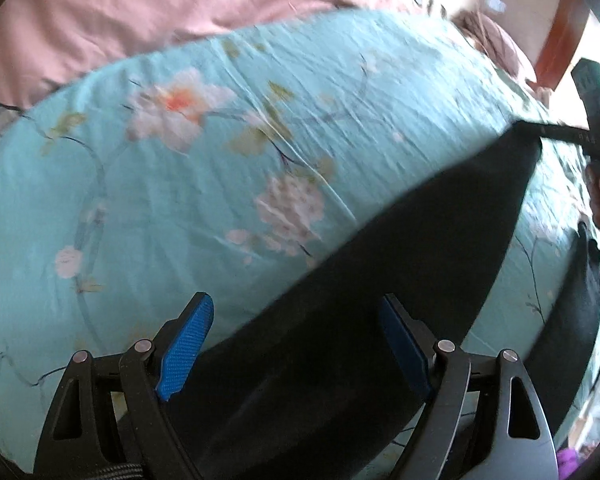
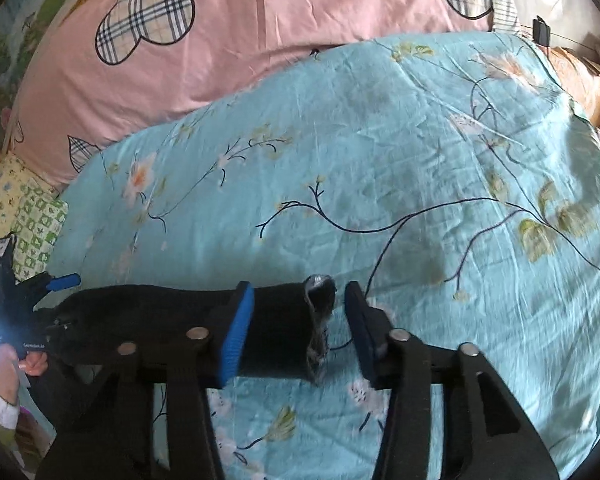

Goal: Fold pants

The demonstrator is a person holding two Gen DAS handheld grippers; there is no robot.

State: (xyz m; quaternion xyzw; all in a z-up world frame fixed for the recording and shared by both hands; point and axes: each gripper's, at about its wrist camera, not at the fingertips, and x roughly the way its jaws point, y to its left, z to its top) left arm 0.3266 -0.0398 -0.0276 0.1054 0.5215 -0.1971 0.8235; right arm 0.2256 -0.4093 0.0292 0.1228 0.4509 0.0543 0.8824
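Black pants (image 1: 420, 248) hang stretched in the air above the turquoise floral bed sheet (image 1: 180, 184). In the left wrist view my left gripper (image 1: 296, 344) has its blue pads wide apart with the pants' near end lying between them; the cloth runs up right to my right gripper (image 1: 592, 120). In the right wrist view my right gripper (image 2: 300, 328) also stands wide, with the pants' end (image 2: 284, 328) and its grey lining between the pads; the cloth stretches left to my left gripper (image 2: 24, 304). Neither pair of pads visibly pinches the cloth.
A pink quilt (image 2: 260, 28) with plaid hearts lies along the far side of the bed. A patterned pillow (image 2: 24, 216) sits at the left. A red-brown wooden post (image 1: 560, 48) stands at the far right of the bed.
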